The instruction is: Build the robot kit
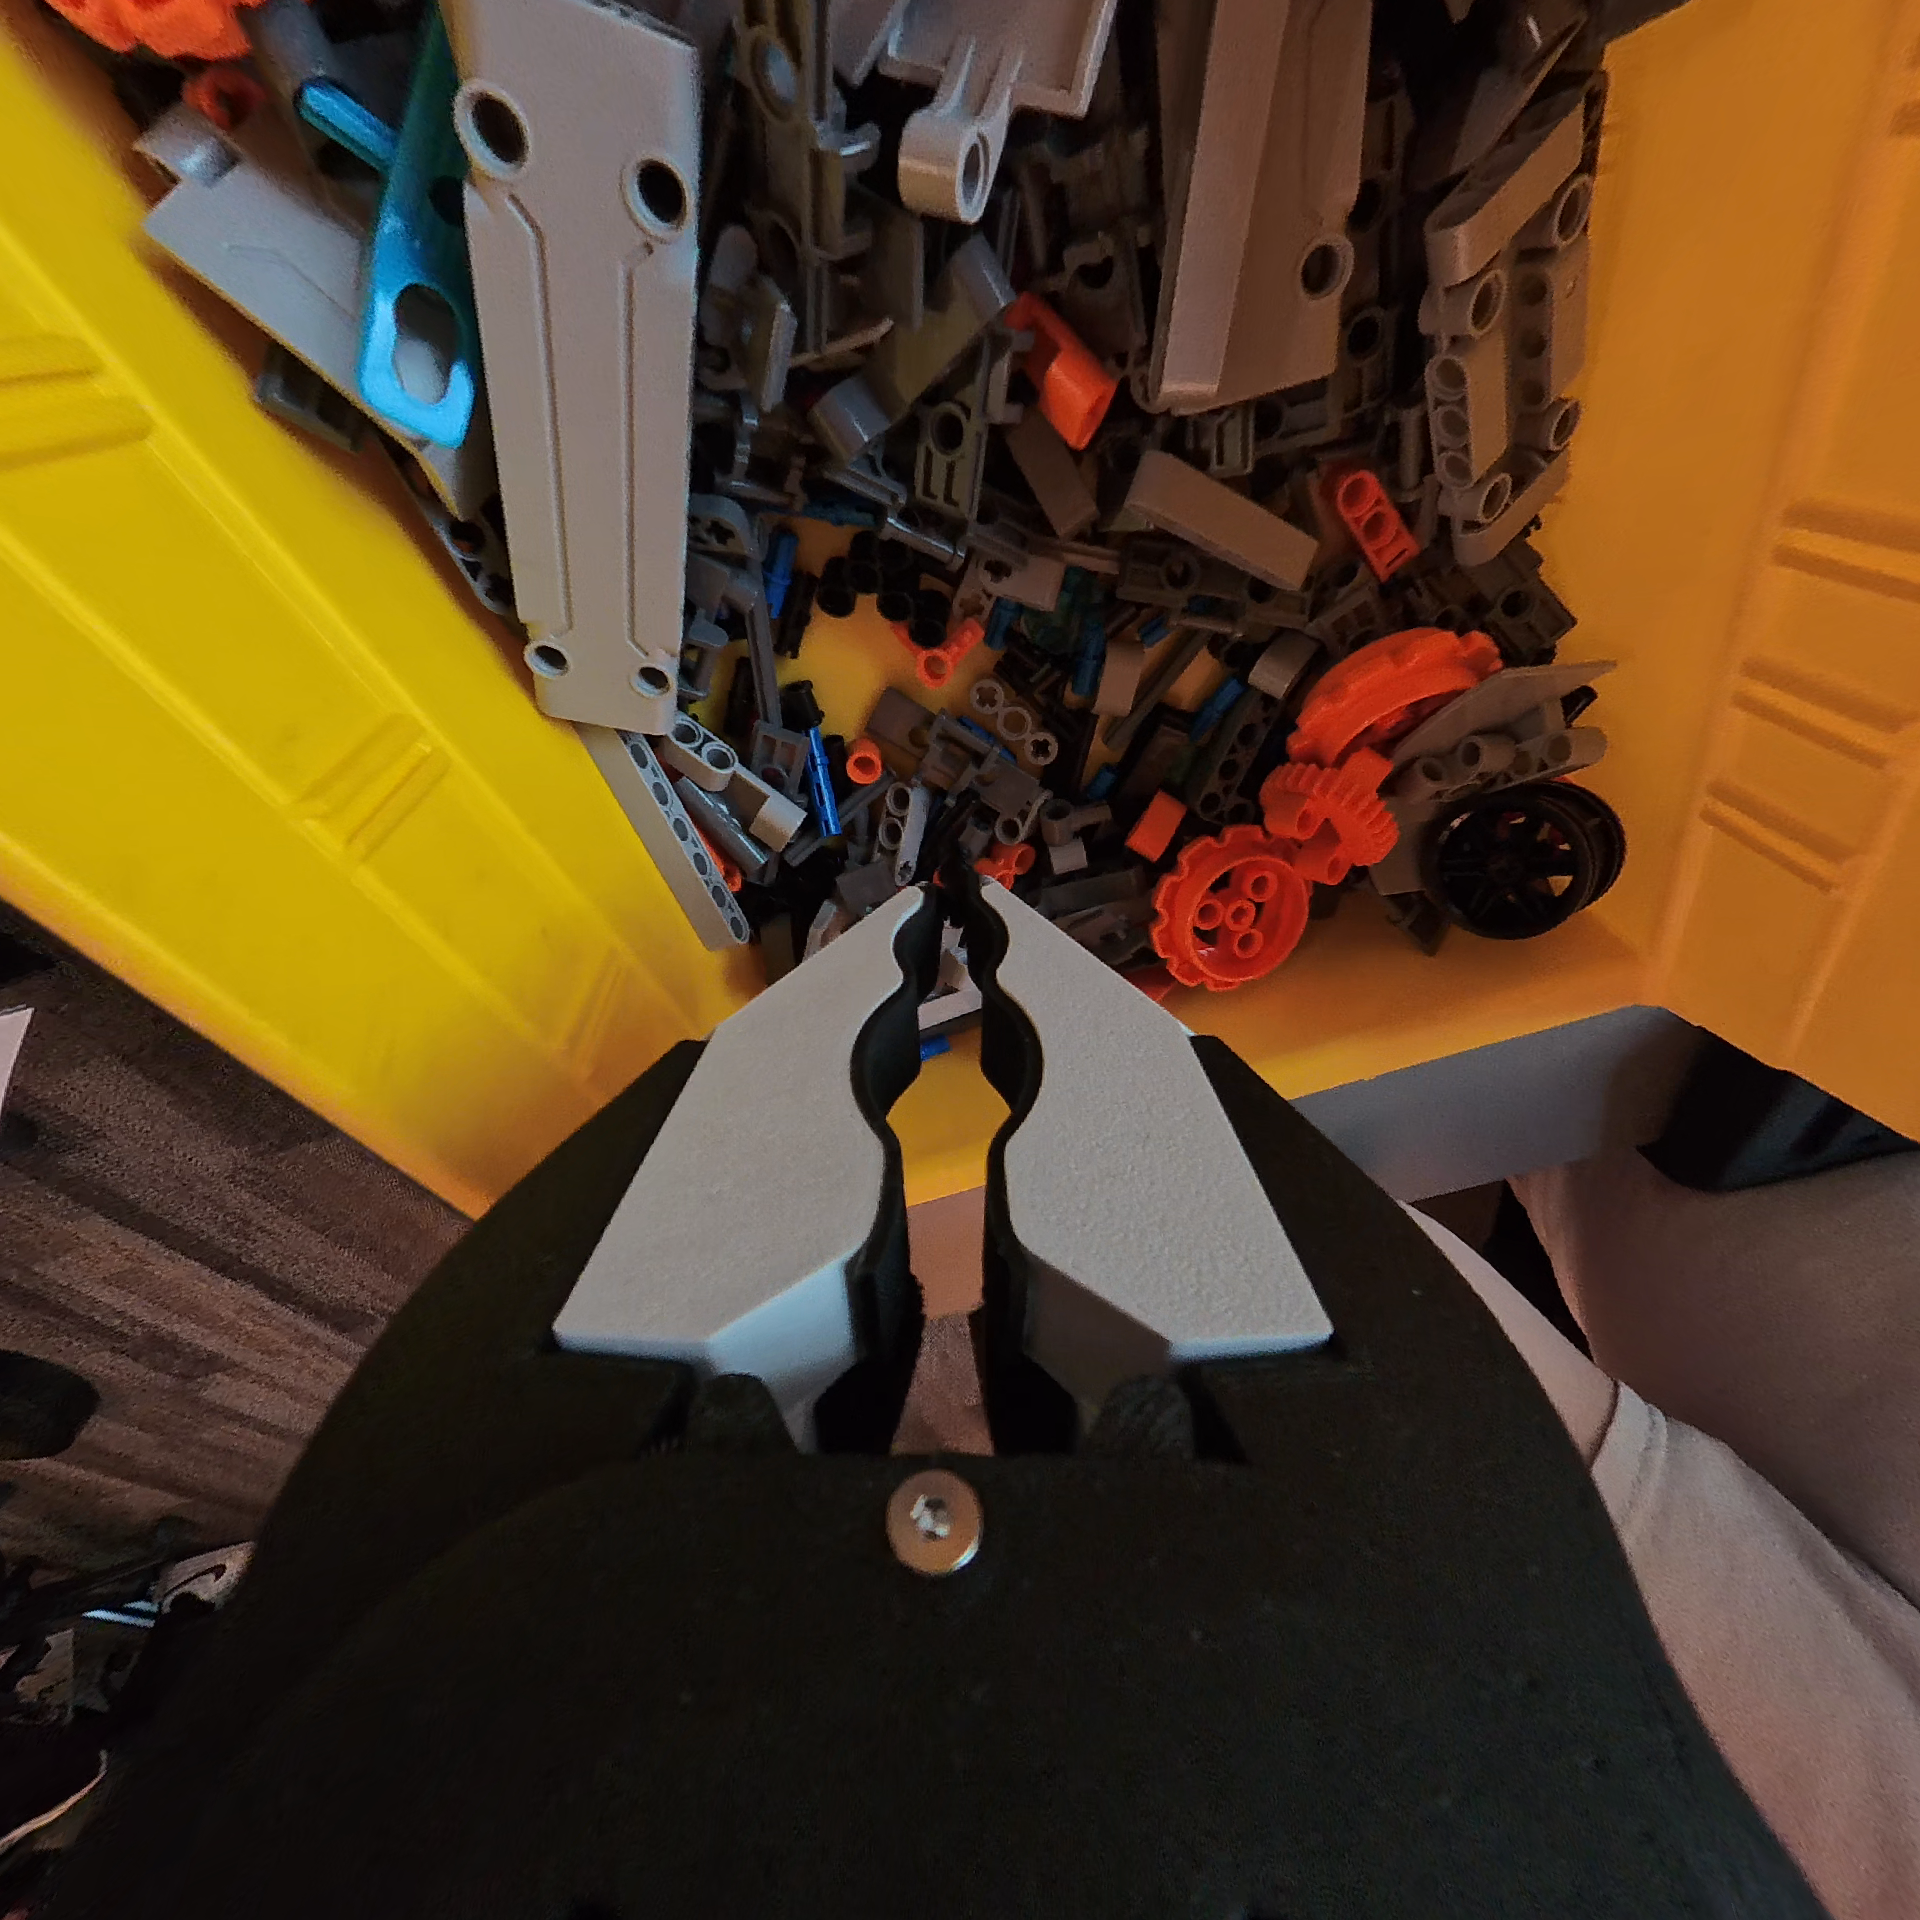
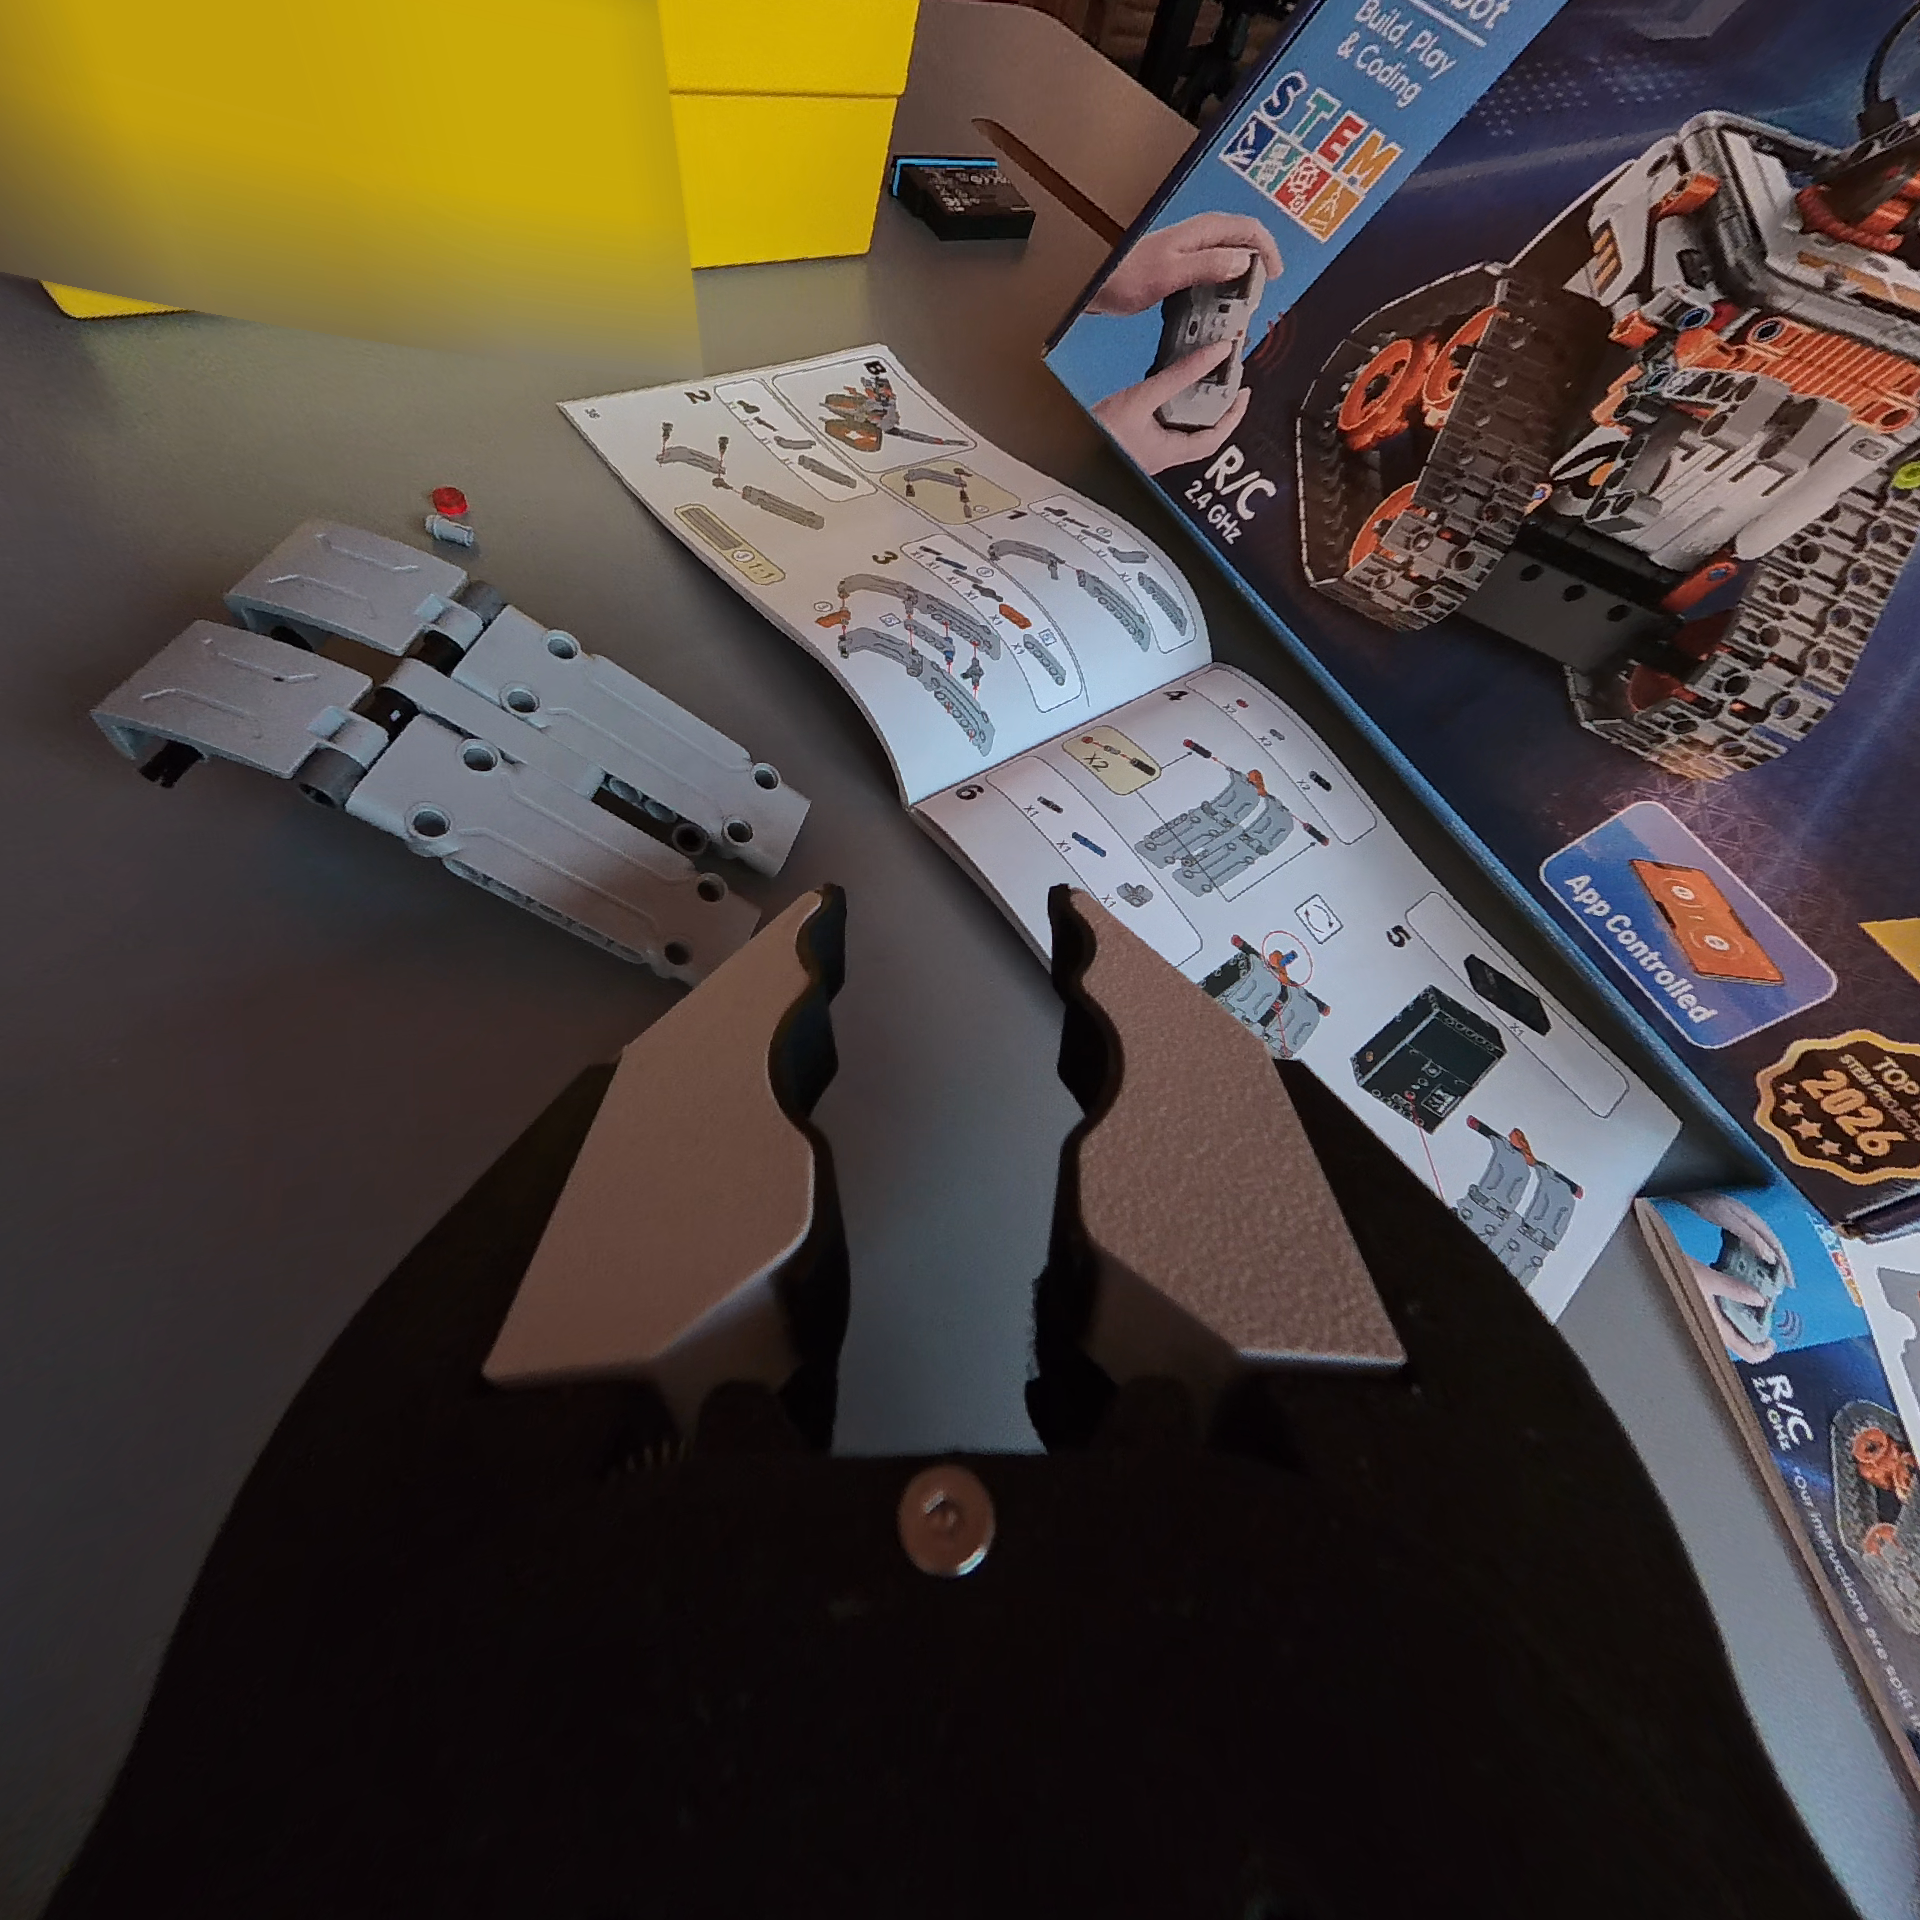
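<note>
The left gripper [image 1: 951,896] pinches a small black pin over the yellow bin [image 1: 312,727] of loose parts, while the right gripper [image 2: 940,914], spread apart, hangs empty near the half-built grey assembly [image 2: 457,748] on the bench [image 2: 260,1091].

Small black piece [image 1: 951,831] at left jaws' tips, too small to identify.

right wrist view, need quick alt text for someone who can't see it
The right gripper hangs open and empty over a grey table, just short of an assembled grey brick piece to its left. An open instruction booklet lies ahead, with a printed toy box to the right and a yellow bin behind.
</note>
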The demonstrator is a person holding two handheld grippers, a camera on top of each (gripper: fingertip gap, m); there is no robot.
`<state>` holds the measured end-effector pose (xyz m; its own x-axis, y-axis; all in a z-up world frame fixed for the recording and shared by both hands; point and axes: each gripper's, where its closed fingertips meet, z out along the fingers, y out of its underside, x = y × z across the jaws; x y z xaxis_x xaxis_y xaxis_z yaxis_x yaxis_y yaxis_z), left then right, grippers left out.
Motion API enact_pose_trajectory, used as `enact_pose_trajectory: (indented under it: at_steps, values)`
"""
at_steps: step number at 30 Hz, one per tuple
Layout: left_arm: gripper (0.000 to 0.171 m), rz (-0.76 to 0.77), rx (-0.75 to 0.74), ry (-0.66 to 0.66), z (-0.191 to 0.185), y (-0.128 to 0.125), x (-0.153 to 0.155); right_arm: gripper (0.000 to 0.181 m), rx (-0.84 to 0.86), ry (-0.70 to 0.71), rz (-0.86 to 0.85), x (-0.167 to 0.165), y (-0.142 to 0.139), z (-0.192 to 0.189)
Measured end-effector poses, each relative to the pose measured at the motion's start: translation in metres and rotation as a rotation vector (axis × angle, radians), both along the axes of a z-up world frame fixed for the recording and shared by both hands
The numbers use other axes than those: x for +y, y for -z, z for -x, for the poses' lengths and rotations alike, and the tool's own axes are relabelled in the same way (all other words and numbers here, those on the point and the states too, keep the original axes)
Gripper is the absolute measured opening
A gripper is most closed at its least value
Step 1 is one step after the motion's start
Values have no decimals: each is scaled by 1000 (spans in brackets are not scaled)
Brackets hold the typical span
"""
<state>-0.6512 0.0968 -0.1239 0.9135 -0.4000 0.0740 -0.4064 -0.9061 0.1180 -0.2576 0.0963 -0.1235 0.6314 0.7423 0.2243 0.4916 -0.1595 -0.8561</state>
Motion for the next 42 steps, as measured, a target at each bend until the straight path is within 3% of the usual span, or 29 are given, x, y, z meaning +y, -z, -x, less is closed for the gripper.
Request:
enact_pose_trajectory:
  at_steps: [14, 22, 28, 31, 33, 39, 42]
  values:
    - [13, -180, -35, -108, 12, -18, 28, 38, -7, -5, 10, 1, 4, 3]
    - [11, -62, -67, -10, -4, 8, 31, 38, -16, -11, 23, 1, 8, 5]
    - [8, -117, 1, -58, 17, 10, 47, 38, -14, -15, 26, 0, 9, 5]
    - [6, -220, 28, -68, 23, 3, 65, 39, -18, -15, 25, 0, 9, 5]
    - [14, -246, -3, -60, 17, -1, 69, 38, -16, -14, 24, 1, 8, 5]
    - [46, -222, 100, 50, 24, 8, 69, 39, -22, -18, 26, 0, 9, 6]
    - [45, -265, 139, 117, 24, 9, 78, 38, -25, -19, 26, 0, 10, 5]
